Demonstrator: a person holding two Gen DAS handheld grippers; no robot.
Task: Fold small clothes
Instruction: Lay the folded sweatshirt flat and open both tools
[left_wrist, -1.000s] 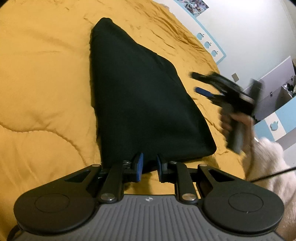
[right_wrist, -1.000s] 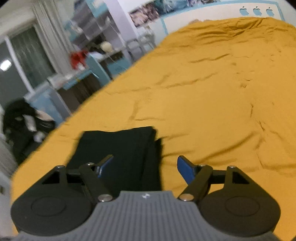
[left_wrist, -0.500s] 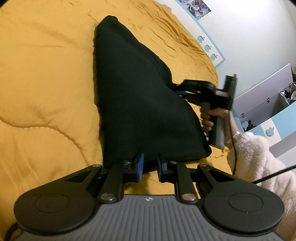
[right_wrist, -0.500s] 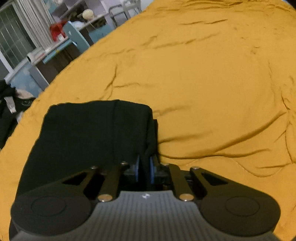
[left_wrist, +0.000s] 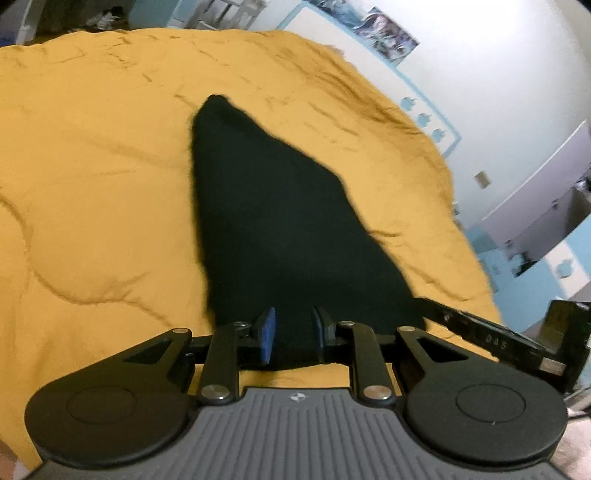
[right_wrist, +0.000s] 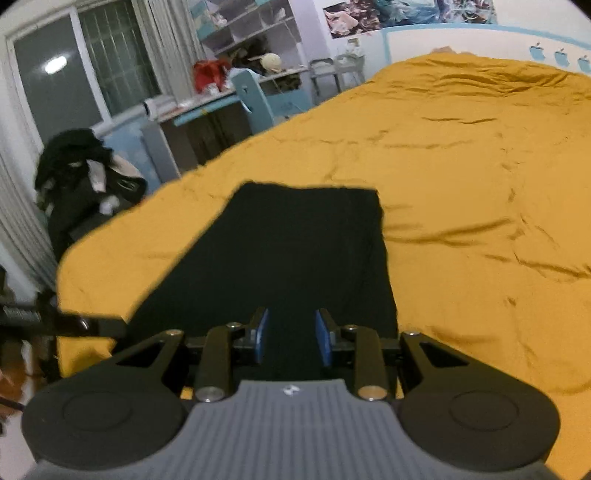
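Left tool (left_wrist: 291, 334) clamped, right tool (right_wrist: 291, 338) clamped

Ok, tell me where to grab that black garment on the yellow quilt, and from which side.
Probably the near hem of the black garment, at both corners, coming low from the near side of the yellow quilt: it lies flat and spread, so only edges offer a pinch.

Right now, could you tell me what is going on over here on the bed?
A person is folding a black garment on a bed covered by a mustard-yellow quilt, using a handheld claw in each hand. The left claw is clamped on the near edge of the cloth. The right claw has just closed and now pinches the same edge a little further along. Both near corners look gripped, while the far end of the garment lies on the quilt, so the fold itself looks not yet made.
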